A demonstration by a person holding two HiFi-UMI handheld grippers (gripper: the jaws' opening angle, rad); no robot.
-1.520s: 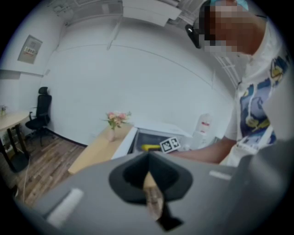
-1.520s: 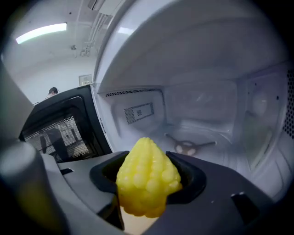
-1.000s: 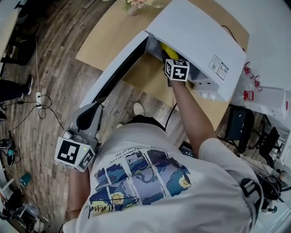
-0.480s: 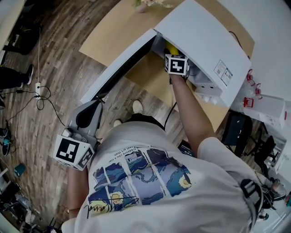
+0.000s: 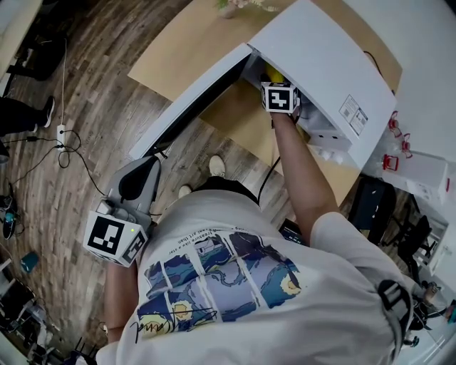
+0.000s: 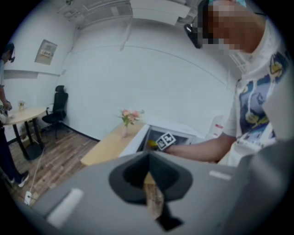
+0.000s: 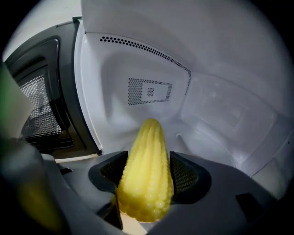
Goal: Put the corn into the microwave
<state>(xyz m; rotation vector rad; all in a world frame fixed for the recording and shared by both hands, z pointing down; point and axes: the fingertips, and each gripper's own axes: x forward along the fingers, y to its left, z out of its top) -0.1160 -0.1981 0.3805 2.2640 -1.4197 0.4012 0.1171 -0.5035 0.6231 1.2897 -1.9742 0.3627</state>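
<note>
A yellow corn cob (image 7: 146,172) stands tip-forward between the two dark pads of my right gripper (image 7: 147,176), which is shut on it. That gripper (image 5: 279,98) reaches into the open mouth of the white microwave (image 5: 335,64), and the corn (image 5: 271,73) shows as a yellow patch just past its marker cube. In the right gripper view the white cavity wall (image 7: 151,92) fills the scene, with the dark door (image 7: 41,110) swung out to the left. My left gripper (image 5: 132,187) hangs low by the person's left side, jaws shut with nothing held (image 6: 149,176).
The microwave sits on a light wooden table (image 5: 182,43) with a small vase of flowers (image 5: 231,6) at its far edge. The open door (image 5: 189,100) juts out over the wood floor. A cable (image 5: 64,153) runs across the floor at left; a black chair (image 5: 370,199) stands at right.
The right gripper has pushed the corn a little deeper into the microwave cavity. The left gripper has stayed where it was.
</note>
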